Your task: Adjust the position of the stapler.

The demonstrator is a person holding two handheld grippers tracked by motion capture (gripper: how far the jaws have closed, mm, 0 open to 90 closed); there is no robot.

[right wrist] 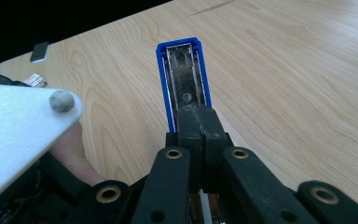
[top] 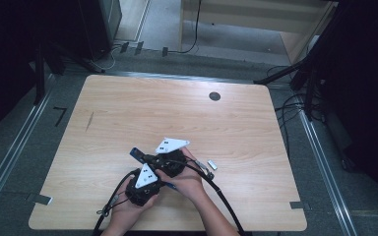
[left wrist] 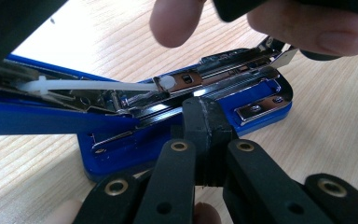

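Left gripper view, blue stapler [left wrist: 177,116] clamped by left hand-held gripper [left wrist: 208,121]

Both hands met low over the table. The left gripper [top: 153,162] and right gripper [top: 145,158] had their jaws pressed together, pointing toward eleven o'clock.

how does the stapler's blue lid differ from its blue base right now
The blue lid is swung up and held in the right gripper; the blue base lies flat on the table, the left gripper closed at its magazine. The lid shows an empty metal-lined channel; the base carries the magazine and anvil plate. Both are blue plastic.
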